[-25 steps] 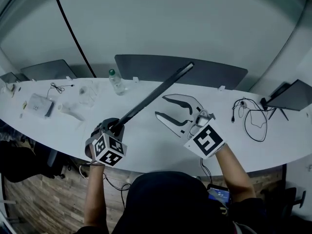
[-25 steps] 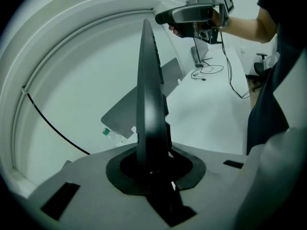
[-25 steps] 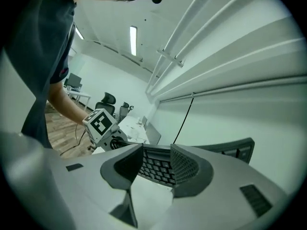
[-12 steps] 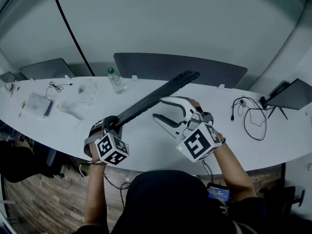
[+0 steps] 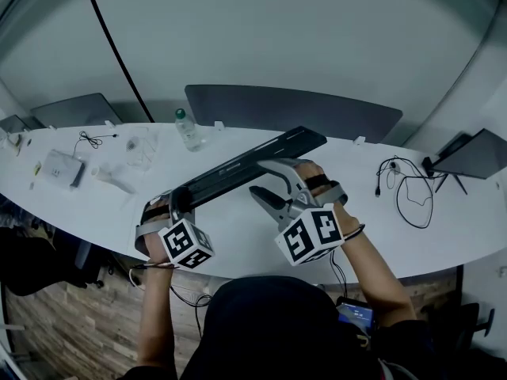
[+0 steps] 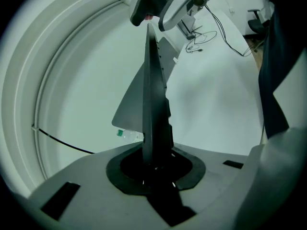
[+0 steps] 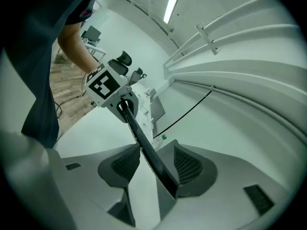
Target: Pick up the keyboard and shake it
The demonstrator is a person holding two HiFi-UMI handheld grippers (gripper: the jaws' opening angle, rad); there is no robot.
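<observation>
**Left hand**: we are finding it low at the near edge of the tabletop. The forearm is reaching up from below and the marker cube is facing us.

**Left tool**: we are reading its jaws as clamped tight on the near end of the keyboard. In the left gripper view the keyboard is running straight out from between the pads.

**Right hand**: we are noting it further in over the tabletop, with its marker cube tipping toward us.

**Right tool**: its jaws have just been opening and are standing wide. The keyboard's long body is passing between them, and we are not seeing the pads press on it.

**Keyboard**: we are logging it off the tabletop, slanting from the left tool toward the far right.

**Also**: a water bottle is standing behind the keyboard.
</observation>
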